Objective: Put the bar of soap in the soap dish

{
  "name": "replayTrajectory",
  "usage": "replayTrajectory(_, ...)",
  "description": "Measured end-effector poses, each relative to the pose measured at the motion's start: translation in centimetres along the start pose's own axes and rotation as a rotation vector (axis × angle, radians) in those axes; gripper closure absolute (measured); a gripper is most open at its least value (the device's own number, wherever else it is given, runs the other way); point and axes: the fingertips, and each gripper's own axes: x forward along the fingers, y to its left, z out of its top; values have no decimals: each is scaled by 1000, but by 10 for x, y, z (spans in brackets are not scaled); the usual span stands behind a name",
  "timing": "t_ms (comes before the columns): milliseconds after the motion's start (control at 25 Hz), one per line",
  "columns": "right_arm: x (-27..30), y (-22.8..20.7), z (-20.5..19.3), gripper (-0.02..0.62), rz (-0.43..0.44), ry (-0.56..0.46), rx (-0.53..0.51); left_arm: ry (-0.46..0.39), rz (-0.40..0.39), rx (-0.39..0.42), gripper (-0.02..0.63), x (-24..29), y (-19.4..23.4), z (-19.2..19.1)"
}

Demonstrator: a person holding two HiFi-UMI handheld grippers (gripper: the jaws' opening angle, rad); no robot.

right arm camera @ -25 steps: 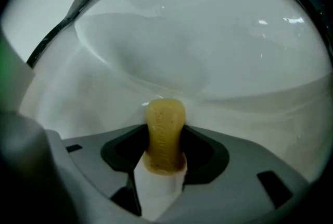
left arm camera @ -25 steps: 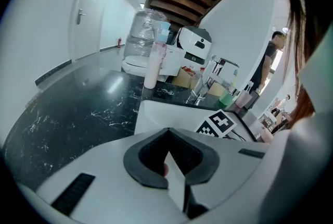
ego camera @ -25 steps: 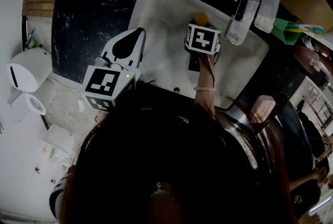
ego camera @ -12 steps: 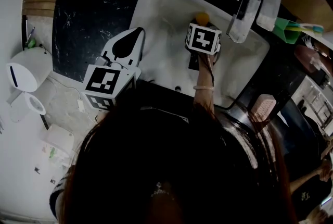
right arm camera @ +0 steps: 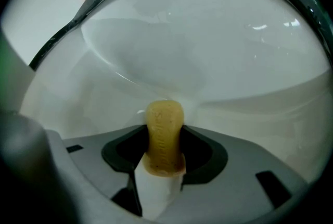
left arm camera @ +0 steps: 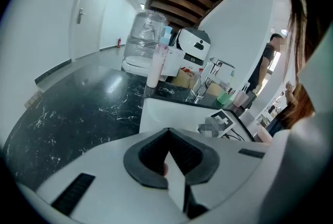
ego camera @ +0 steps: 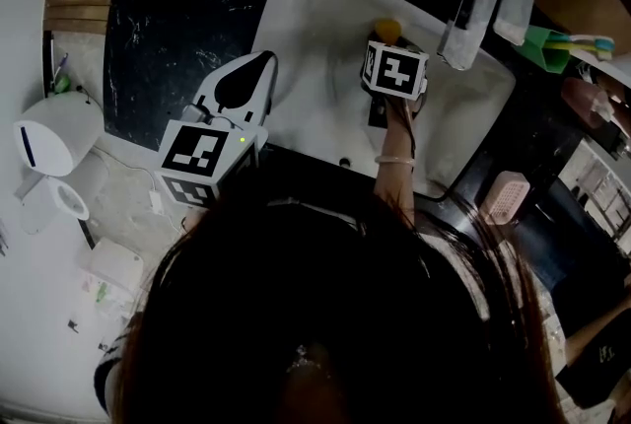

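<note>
A yellow bar of soap (ego camera: 387, 26) (right arm camera: 164, 120) stands on edge between the jaws of my right gripper (ego camera: 386, 37) (right arm camera: 165, 132), which is shut on it. It hangs over the white sink basin (ego camera: 315, 18) (right arm camera: 208, 51), near the faucet (ego camera: 463, 13). A pink ribbed soap dish (ego camera: 503, 198) sits on the dark counter to the right of the sink, apart from the gripper. My left gripper (ego camera: 264, 59) (left arm camera: 167, 133) is at the sink's left edge, shut with nothing in it.
The black marble counter (ego camera: 168, 8) (left arm camera: 78, 103) surrounds the sink. A green holder with brushes (ego camera: 552, 45) stands past the faucet. In the left gripper view, a pink bottle (left arm camera: 156, 64) and a water jug (left arm camera: 148, 38) stand at the counter's far end. A person (left arm camera: 266, 64) stands beyond.
My right gripper has drifted a little to the right with the soap still held. The left gripper has stayed in place.
</note>
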Motion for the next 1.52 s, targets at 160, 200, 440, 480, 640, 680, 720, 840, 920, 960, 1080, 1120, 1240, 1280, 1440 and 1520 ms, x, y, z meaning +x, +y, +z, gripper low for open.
replayTrajectory(160,-7,1,-4,390,6,-4,-6,-5,-15,10,611,-5,-2,0)
replayTrajectory(200,-10,1,-5,390,7,-8,-7,-6,-21,14,611,-6,-3,-1)
replayTrajectory(440,-32,6,-7,390,5,-36,-14,-15,-65,45,611,-15,-10,-2)
replayTrajectory(480,-37,7,-8,390,3,-43,-16,-16,-75,52,611,-16,-12,-2)
replayTrajectory(640,-57,10,-12,390,-7,-64,-22,-14,-121,84,611,-20,-18,-4)
replayTrajectory(680,-61,11,-14,390,-5,-68,-26,-13,-129,91,611,-22,-20,-5)
replayTrajectory(720,-64,13,-16,390,-3,-70,-29,-12,-137,98,611,-24,-22,-6)
replayTrajectory(840,-74,14,-22,390,-7,-74,-32,-14,-159,117,611,-28,-27,-5)
replayTrajectory(920,-79,13,-26,390,-15,-74,-37,-20,-166,129,611,-30,-29,-4)
replayTrajectory(960,-82,11,-28,390,-18,-73,-39,-25,-167,136,611,-31,-31,-4)
replayTrajectory(1080,-93,7,-32,390,-18,-82,-44,-44,-165,168,611,-33,-35,-4)
replayTrajectory(1120,-97,6,-33,390,-13,-85,-49,-46,-163,175,611,-34,-37,-5)
replayTrajectory(1240,-113,1,-38,390,-2,-91,-73,-54,-150,174,611,-37,-46,-6)
replayTrajectory(1280,-119,-1,-40,390,4,-96,-81,-55,-142,168,611,-38,-49,-6)
replayTrajectory(1440,-140,-10,-46,390,27,-110,-108,-63,-106,165,611,-42,-69,-10)
replayTrajectory(1520,-150,-16,-50,390,30,-113,-127,-75,-102,166,611,-45,-81,-11)
